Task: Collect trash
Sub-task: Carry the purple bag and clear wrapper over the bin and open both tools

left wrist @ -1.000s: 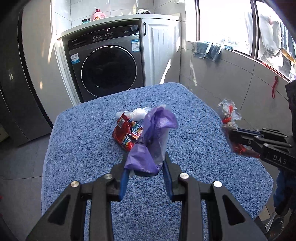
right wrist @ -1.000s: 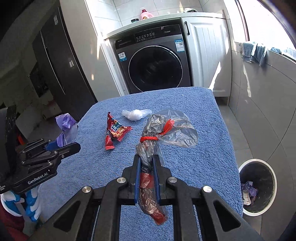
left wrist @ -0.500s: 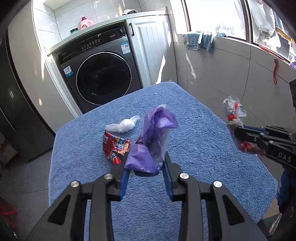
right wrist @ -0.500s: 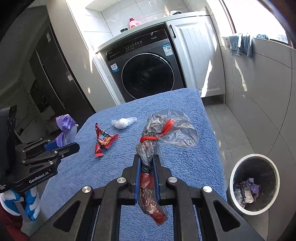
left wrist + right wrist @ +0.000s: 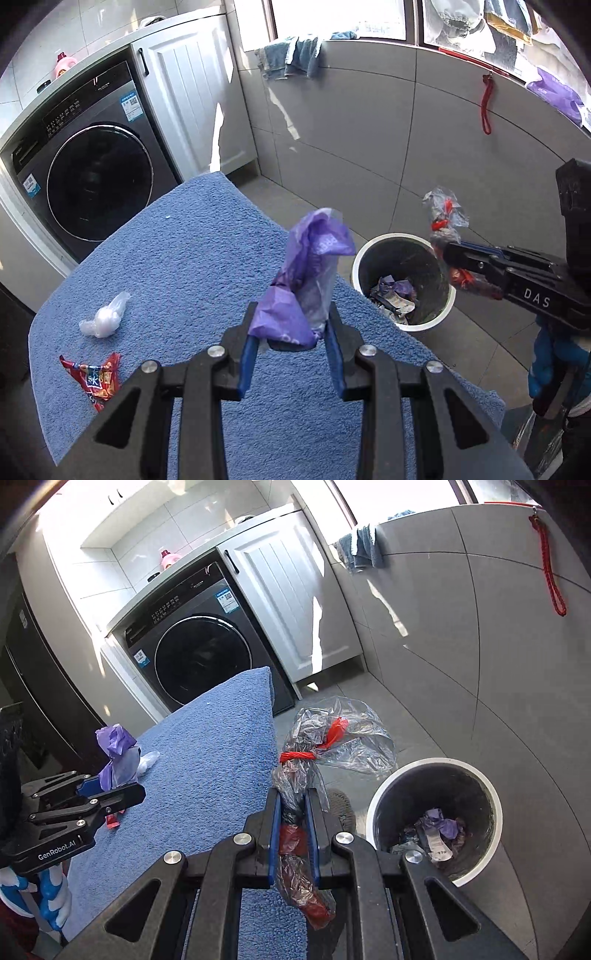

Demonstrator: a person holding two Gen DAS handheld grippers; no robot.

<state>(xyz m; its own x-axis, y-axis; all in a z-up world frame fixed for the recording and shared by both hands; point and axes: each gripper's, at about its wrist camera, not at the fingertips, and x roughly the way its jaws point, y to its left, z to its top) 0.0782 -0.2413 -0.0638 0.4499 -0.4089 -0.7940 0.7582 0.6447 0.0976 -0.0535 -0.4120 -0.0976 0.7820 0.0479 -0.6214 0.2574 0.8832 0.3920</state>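
Observation:
My left gripper (image 5: 290,323) is shut on a crumpled purple plastic bag (image 5: 312,266) and holds it above the blue towel-covered table (image 5: 192,251), near its right edge. My right gripper (image 5: 293,801) is shut on a clear plastic bag with red ties (image 5: 332,738) and holds it past the table's edge, left of and above the round trash bin (image 5: 436,812). The bin (image 5: 402,280) has a white rim, and crumpled trash lies inside. A red snack wrapper (image 5: 96,378) and a small clear bag with a white wad (image 5: 105,315) lie on the table's left part.
A dark front-loading washing machine (image 5: 88,177) and a white cabinet (image 5: 192,99) stand behind the table. A grey tiled wall (image 5: 480,627) with a hanging red cord (image 5: 550,561) runs behind the bin. Grey floor tiles surround the bin.
Both grippers have swung to the right with their bags. The right one has gone past the table edge toward the bin. The bin has come into the left wrist view.

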